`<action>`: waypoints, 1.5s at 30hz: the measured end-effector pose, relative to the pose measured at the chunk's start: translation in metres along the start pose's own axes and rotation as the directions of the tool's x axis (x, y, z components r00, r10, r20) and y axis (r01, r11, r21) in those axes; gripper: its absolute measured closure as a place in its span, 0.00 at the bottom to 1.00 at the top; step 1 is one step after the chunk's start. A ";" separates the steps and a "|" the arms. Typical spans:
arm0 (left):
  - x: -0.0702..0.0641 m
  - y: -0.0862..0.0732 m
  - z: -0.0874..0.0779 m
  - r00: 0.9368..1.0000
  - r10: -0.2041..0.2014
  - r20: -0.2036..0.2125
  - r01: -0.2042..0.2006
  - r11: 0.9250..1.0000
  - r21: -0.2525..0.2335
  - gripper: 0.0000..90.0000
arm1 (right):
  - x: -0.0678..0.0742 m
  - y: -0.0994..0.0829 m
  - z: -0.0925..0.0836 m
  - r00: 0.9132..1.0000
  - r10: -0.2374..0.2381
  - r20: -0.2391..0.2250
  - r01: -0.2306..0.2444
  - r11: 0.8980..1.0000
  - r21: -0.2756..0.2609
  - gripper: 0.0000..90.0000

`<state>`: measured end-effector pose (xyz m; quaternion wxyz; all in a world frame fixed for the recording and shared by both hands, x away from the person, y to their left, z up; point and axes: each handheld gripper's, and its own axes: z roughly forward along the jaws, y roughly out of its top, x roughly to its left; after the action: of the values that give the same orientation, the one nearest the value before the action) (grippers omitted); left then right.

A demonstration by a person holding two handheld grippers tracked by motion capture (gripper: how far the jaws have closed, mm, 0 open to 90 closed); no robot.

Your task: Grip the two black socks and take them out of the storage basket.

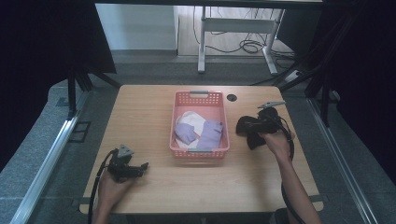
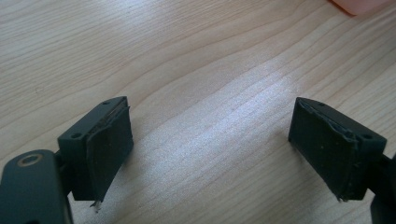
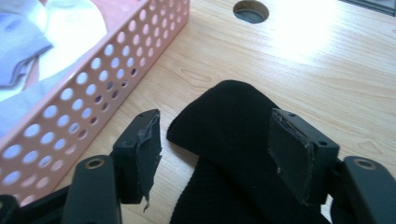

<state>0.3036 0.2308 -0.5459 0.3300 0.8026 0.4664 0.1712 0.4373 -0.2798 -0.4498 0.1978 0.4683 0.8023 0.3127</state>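
Right of the pink basket point(image 1: 200, 123), right hand-held gripper point(image 3: 212, 154) is straddling the black cloth point(image 3: 233, 140), jaws wide; risking snagging only one layer. Left hand-held gripper point(image 2: 210, 144) is idling wide over bare tabletop point(image 2: 187, 56).

A light wood-grain desk point(image 1: 154, 186) stands on grey carpet point(image 1: 37, 140), with a round cable hole point(image 1: 232, 97) near its far edge (seen also in the right gripper view, beyond the basket's corner). Behind the desk, a white metal table frame point(image 1: 233, 28) stands on a pale wooden floor, where black cables point(image 1: 252, 45) lie in loose coils. Dark curtains point(image 1: 42, 42) hang at both sides.
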 end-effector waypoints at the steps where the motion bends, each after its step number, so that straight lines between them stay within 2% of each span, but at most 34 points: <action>1: 0.000 0.000 0.000 1.000 0.000 0.000 0.000 1.000 0.000 0.15 | 0.001 0.000 -0.002 1.000 -0.005 -0.005 0.005 1.000 -0.001 0.38; 13: 0.000 0.000 0.000 1.000 0.000 0.000 0.000 1.000 0.001 0.15 | 0.011 -0.004 -0.014 0.999 -0.032 -0.040 0.033 0.999 0.000 0.29; 26: 0.000 0.000 0.000 1.000 0.000 0.000 0.000 1.000 0.001 0.15 | 0.025 -0.014 -0.032 0.995 -0.067 -0.073 0.067 0.998 -0.006 0.16; 36: 0.000 0.000 0.000 1.000 0.000 0.000 0.000 1.000 0.001 0.15 | 0.033 -0.027 -0.042 0.993 -0.076 -0.086 0.076 0.997 -0.011 0.14; 45: 0.000 0.000 0.000 1.000 0.000 0.000 0.000 1.000 0.000 0.15 | 0.039 -0.041 -0.044 0.992 -0.086 -0.098 0.085 0.996 -0.013 0.14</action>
<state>0.3036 0.2308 -0.5459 0.3299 0.8026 0.4666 0.1713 0.3661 -0.2745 -0.4474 0.1734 0.4168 0.8289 0.3302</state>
